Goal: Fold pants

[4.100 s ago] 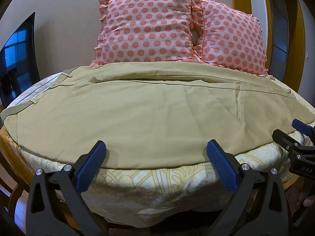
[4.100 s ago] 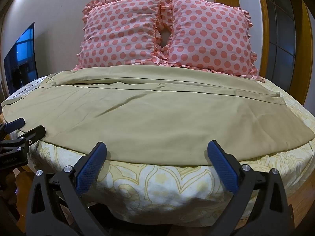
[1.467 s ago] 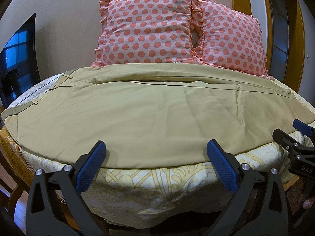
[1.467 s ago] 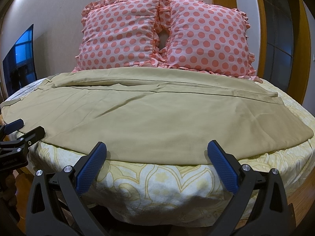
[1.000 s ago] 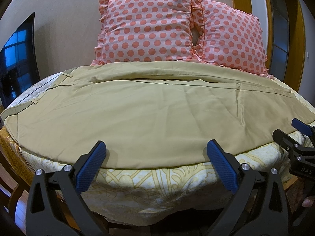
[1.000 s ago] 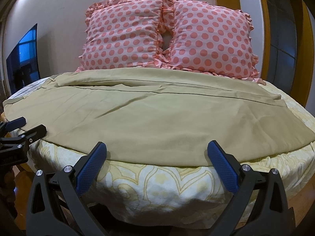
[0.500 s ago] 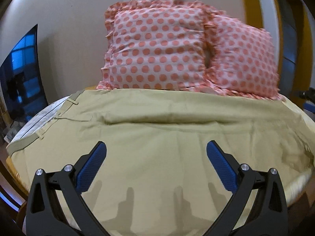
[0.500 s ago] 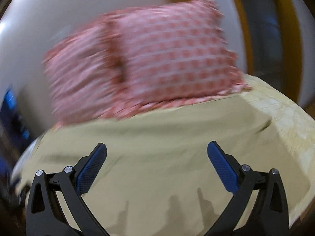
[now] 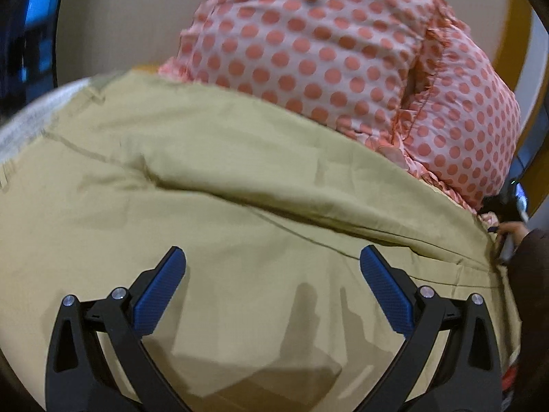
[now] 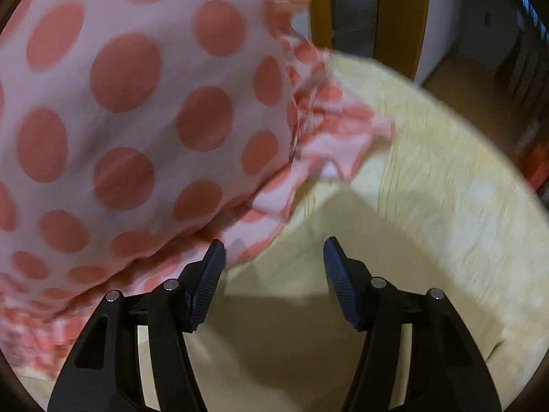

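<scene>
Khaki pants lie spread flat across the bed, waistband at the left, legs running right. My left gripper is open and empty, hovering low over the middle of the pants. My right gripper is open, its jaws narrower, at the far right end of the pants close to a pillow; it also shows in the left wrist view at the pants' far right edge. Whether it touches the cloth is unclear.
Two pink polka-dot pillows stand against the wall behind the pants; one fills the left of the right wrist view. The yellow patterned bedspread curves to the bed's edge. A wooden door frame and floor lie beyond.
Both grippers have moved forward from the bed's front edge over the pants. The right one swung to the far right end by the pillow and its jaws have narrowed.
</scene>
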{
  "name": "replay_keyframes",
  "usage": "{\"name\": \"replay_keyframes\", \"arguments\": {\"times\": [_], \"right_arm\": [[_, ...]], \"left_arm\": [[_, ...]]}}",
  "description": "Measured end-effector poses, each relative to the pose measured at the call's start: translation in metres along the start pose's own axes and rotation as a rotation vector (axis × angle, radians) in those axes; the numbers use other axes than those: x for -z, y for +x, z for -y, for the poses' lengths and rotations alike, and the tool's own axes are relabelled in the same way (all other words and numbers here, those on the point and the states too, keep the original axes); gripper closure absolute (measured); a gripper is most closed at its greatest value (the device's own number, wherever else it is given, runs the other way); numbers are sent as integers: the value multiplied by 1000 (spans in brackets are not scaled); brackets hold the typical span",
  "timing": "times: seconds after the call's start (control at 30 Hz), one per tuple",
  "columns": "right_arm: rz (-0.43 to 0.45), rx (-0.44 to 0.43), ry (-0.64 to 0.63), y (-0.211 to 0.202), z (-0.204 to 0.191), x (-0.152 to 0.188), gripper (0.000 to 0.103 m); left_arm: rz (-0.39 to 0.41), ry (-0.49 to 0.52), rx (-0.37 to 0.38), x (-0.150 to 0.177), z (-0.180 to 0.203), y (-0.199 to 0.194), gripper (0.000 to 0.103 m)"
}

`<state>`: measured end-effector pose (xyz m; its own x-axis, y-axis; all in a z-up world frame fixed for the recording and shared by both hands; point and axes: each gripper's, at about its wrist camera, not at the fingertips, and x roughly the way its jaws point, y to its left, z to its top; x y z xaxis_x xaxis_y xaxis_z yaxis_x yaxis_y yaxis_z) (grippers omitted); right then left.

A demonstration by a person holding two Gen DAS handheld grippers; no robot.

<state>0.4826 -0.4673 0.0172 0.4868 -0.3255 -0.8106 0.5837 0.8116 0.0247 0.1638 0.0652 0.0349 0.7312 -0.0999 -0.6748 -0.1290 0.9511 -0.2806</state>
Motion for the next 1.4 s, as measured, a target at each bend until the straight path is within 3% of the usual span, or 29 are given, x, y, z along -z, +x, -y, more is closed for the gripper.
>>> {"name": "replay_keyframes", "arguments": {"times": [0.1,0.13,0.23,0.37,0.5,0.63,0.73,0.77,0.83,0.97,1.17,1.23,1.27,1.4], "right_arm": [[54,-45,-32,-4,6,13,54],[63,-49,-31,-6,13,15,72],[63,-146,20,-6,43,20,95],[87,-297,120,-19,72,32,98],[183,-496,188,-66,100,39,99],[272,-656,202,-140,151,101,99],[232,-691,272,-171,193,171,102],[215,-680,317,-175,207,194,102],[175,-672,387,-153,226,208,102],[5,-755,533,-123,242,226,99],[-62,-924,508,-117,200,213,90],[-102,-944,500,-113,183,208,69],[-138,-926,488,-110,169,203,49],[-153,-826,475,-107,145,192,49]], "left_arm": [[-13,-28,22,1,-5,2,2],[-14,-31,31,1,-5,2,2],[-20,-37,42,0,-6,4,2],[-19,-45,50,-1,-8,4,2],[-15,-62,52,-1,-10,3,2],[-3,-69,48,-1,-11,1,2],[7,-65,39,0,-10,-1,2],[13,-62,38,0,-10,-2,2],[42,-50,30,1,-8,-8,2],[82,3,12,-3,0,-23,2],[136,-5,10,-16,-4,-55,2],[156,4,-14,-17,-4,-60,2],[158,7,-20,-18,-4,-61,2],[147,26,-29,-16,1,-61,2]]}}
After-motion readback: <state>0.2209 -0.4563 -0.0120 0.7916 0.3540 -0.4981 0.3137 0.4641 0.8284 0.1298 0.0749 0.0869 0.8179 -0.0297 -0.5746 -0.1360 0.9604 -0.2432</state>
